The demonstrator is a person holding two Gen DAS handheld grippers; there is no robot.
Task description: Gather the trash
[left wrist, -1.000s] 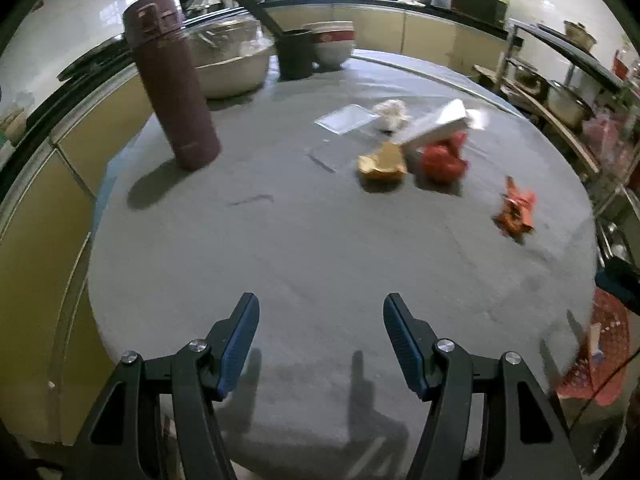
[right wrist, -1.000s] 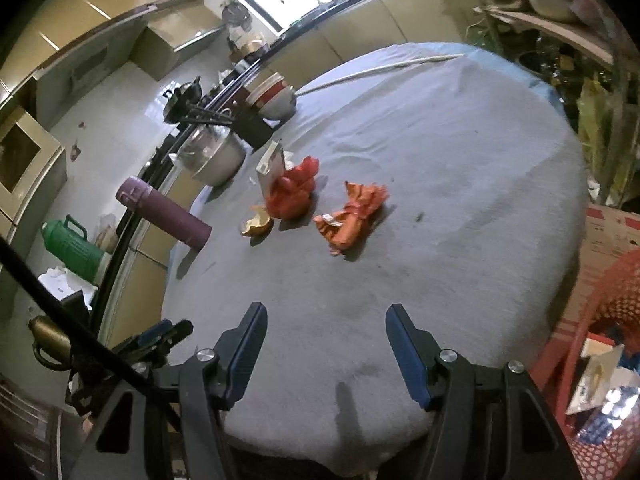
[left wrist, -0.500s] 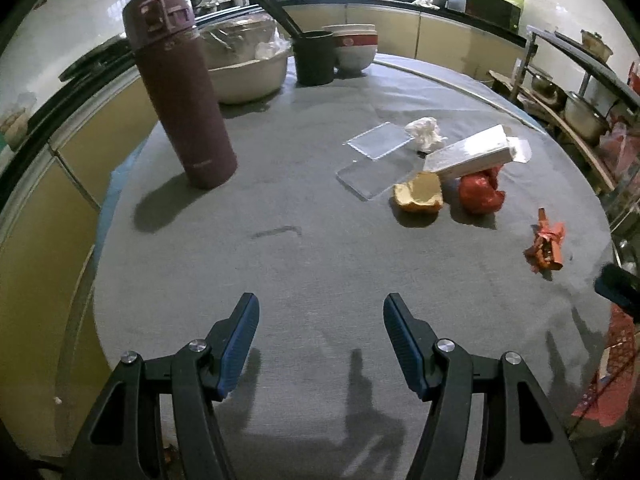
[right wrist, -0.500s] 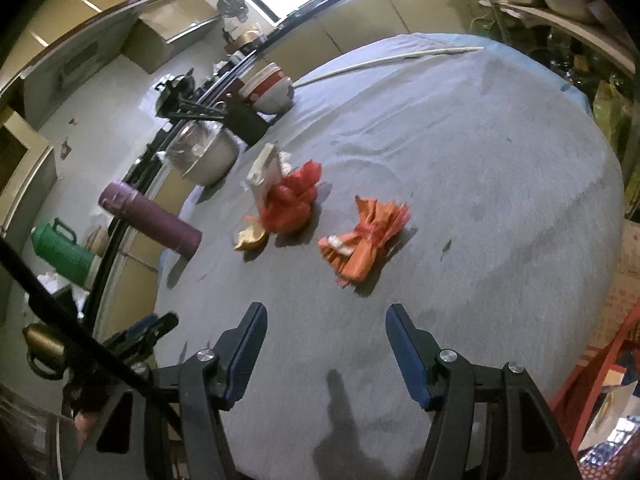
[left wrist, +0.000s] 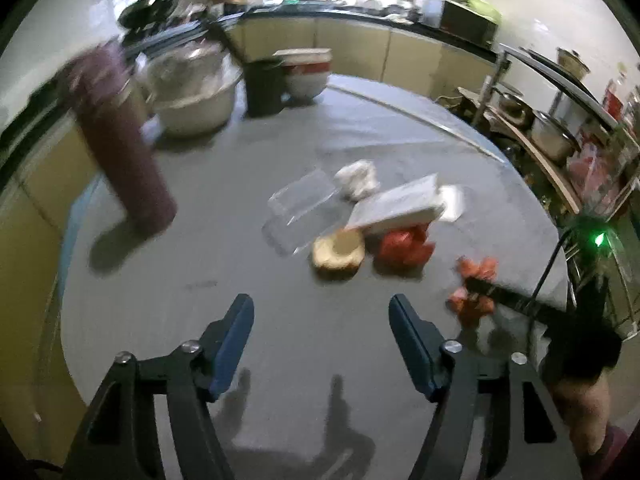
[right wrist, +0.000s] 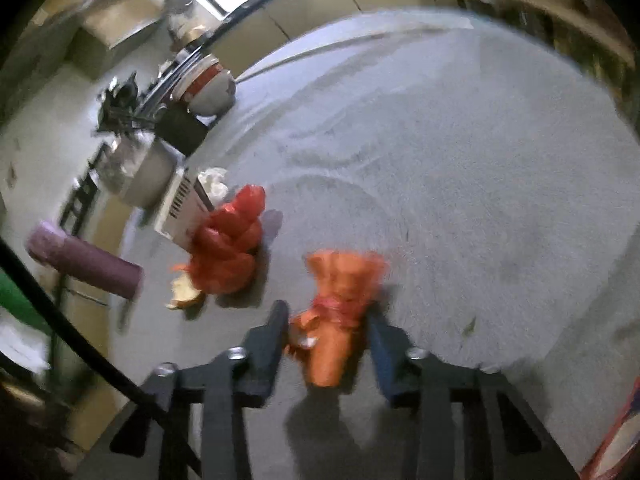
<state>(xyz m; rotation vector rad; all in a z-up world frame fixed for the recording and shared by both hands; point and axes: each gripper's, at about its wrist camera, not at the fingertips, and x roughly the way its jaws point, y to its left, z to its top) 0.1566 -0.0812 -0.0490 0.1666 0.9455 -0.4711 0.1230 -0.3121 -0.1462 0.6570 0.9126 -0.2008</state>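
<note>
Trash lies scattered on the grey table (left wrist: pixel 248 184), and we see the orange wrapper (right wrist: pixel 340 312) squarely between the jaws of the right gripper (right wrist: pixel 326 326), which are closing on it with both pads right at its sides. The left gripper (left wrist: pixel 322 320) hangs over bare cloth with its jaws opening and nothing between them. Beyond it we find a yellow scrap (left wrist: pixel 338 252), a red crumpled bag (left wrist: pixel 404 246) and a white box (left wrist: pixel 396 206) close together.
</note>
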